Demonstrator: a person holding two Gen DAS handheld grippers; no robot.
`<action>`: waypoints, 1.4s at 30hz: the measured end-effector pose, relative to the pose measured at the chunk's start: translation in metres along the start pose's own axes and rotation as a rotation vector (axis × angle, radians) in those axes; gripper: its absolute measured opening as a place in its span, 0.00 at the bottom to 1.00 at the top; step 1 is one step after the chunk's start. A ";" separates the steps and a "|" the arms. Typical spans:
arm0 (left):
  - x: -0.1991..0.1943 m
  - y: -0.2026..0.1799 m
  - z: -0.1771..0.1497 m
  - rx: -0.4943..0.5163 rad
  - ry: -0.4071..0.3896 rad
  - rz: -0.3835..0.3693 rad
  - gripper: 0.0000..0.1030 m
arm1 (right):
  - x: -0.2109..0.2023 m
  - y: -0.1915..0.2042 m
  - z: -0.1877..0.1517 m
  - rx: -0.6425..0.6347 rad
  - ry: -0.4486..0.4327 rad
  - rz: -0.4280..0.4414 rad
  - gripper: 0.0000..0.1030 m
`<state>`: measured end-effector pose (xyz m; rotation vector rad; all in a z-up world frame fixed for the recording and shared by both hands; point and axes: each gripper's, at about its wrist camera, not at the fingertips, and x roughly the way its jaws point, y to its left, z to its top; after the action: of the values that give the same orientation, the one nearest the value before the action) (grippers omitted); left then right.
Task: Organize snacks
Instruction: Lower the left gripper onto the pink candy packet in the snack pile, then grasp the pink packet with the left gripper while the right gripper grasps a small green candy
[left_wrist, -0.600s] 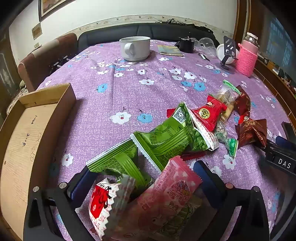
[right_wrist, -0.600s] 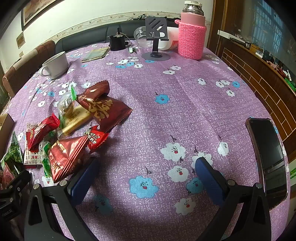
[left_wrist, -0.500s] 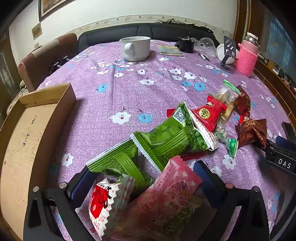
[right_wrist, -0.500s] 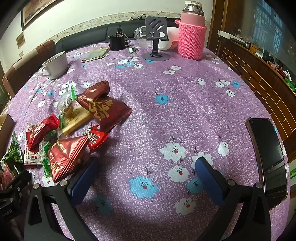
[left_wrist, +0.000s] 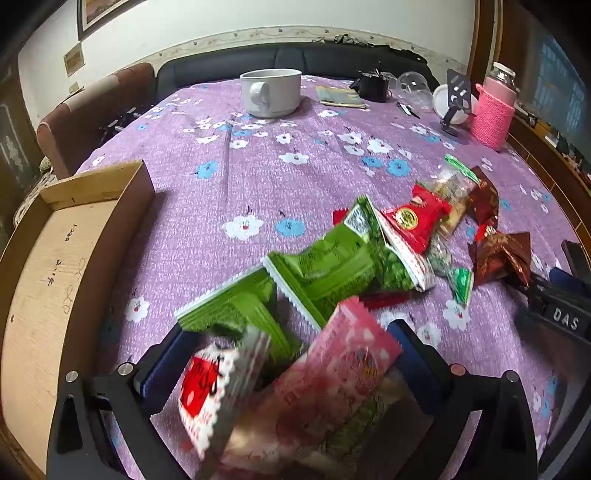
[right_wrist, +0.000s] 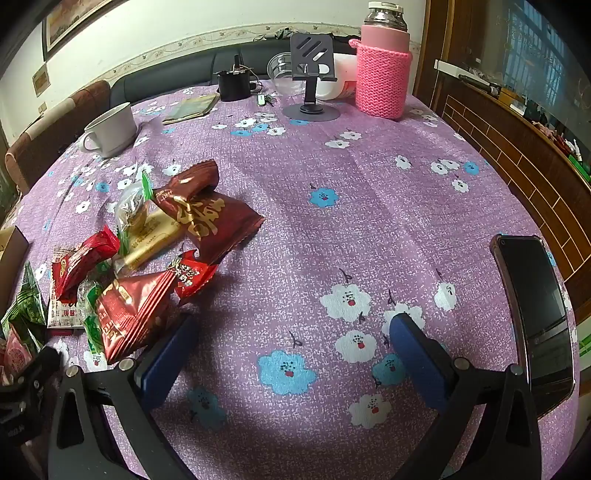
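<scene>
Low in the left wrist view, the left gripper (left_wrist: 291, 354) has its jaws spread wide around a blurred heap of snacks: a pink packet (left_wrist: 340, 376), a red-and-white packet (left_wrist: 207, 387) to its left, and a green packet (left_wrist: 240, 314) just above; whether either pad touches them cannot be told. Further up, a second green packet (left_wrist: 332, 266) leans on the rest of the pile, red packets (left_wrist: 413, 218) and dark brown ones (left_wrist: 498, 251) trailing toward centre right. A cardboard box (left_wrist: 48, 280), open-topped, fills the left edge. Bare purple cloth (left_wrist: 258, 177) stretches between pile and white cup (left_wrist: 271, 92) at top centre.

In the right wrist view, the right gripper (right_wrist: 291, 354) is open over bare cloth, its left pad just beside a red foil packet (right_wrist: 129, 314). A phone (right_wrist: 535, 314) lies at the right edge, near the table rim. Far back stands a pink-sleeved flask (right_wrist: 382, 81).
</scene>
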<state>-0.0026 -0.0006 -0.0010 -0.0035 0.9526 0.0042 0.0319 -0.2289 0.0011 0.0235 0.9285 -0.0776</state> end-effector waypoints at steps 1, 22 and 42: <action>-0.002 0.001 -0.004 0.006 0.006 -0.004 1.00 | 0.000 0.000 0.000 0.000 0.000 0.000 1.00; -0.042 0.025 -0.042 0.018 -0.006 -0.228 1.00 | -0.006 -0.003 -0.006 -0.017 0.062 0.035 1.00; -0.105 0.078 -0.036 0.098 -0.042 -0.416 0.48 | -0.088 0.083 -0.047 -0.135 0.068 0.443 0.65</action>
<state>-0.0931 0.0774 0.0635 -0.1104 0.8948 -0.4253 -0.0517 -0.1382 0.0425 0.1060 0.9765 0.3984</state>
